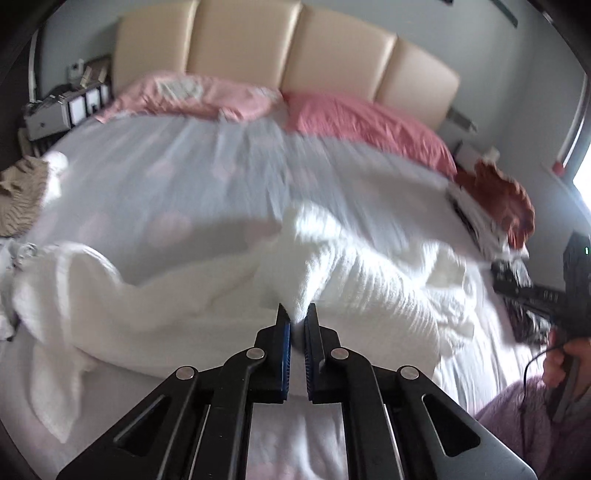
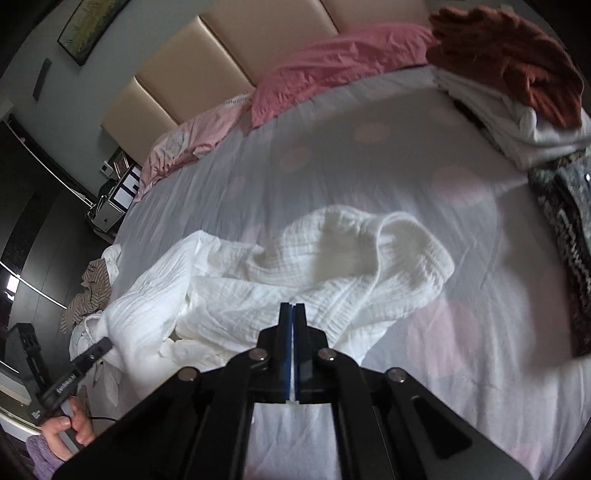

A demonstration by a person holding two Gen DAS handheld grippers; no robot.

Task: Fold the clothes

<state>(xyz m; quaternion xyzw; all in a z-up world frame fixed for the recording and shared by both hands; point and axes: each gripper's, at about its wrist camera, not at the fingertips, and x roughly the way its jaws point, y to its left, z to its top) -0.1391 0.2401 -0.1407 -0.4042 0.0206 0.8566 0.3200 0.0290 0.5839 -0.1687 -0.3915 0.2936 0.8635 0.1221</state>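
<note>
Both grippers pinch the white garment (image 2: 295,266) at its near edge: left gripper (image 1: 297,314) and right gripper (image 2: 292,308) closed on cloth, likely to lift and spread it over the bed (image 2: 369,166).

A bedroom in a home. A wide bed (image 2: 369,177) under a spotted sheet fills the room, with pink pillows (image 2: 332,62) at its head against a padded beige headboard (image 1: 288,48). Beside the bed stands a cluttered nightstand (image 1: 62,107); a framed picture (image 2: 92,26) hangs above the headboard.
</note>
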